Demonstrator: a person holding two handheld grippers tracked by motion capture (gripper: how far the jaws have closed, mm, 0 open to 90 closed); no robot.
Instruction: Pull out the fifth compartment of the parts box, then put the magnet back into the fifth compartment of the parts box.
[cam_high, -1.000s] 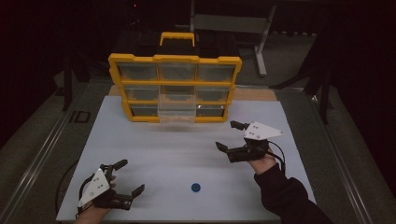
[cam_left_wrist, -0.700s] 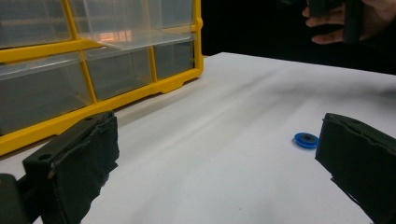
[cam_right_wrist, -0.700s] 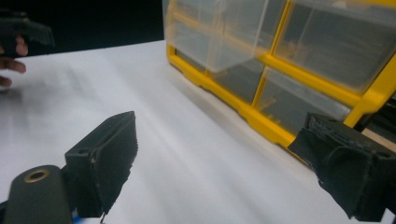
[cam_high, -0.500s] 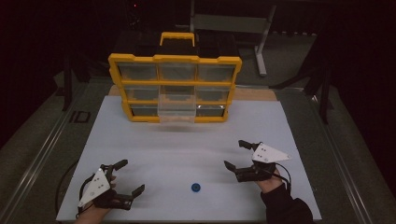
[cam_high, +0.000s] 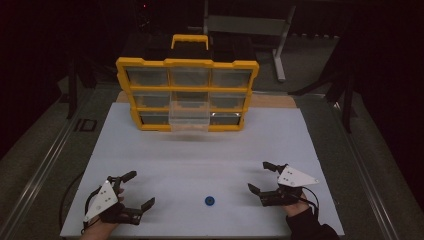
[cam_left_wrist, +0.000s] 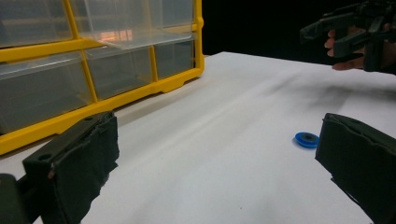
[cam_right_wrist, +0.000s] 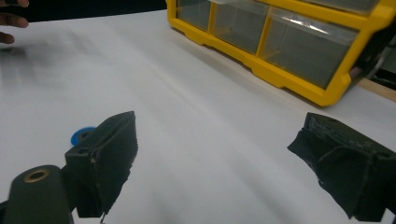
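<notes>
You will find no text, label, brand, number or sign that can be read here. The yellow drawer cabinet (cam_high: 187, 95) at twelve o'clock has plain clear drawer fronts, and the small blue disc (cam_high: 210, 201) at six o'clock on the white table (cam_high: 280, 145) bears no marking you can make out.
</notes>
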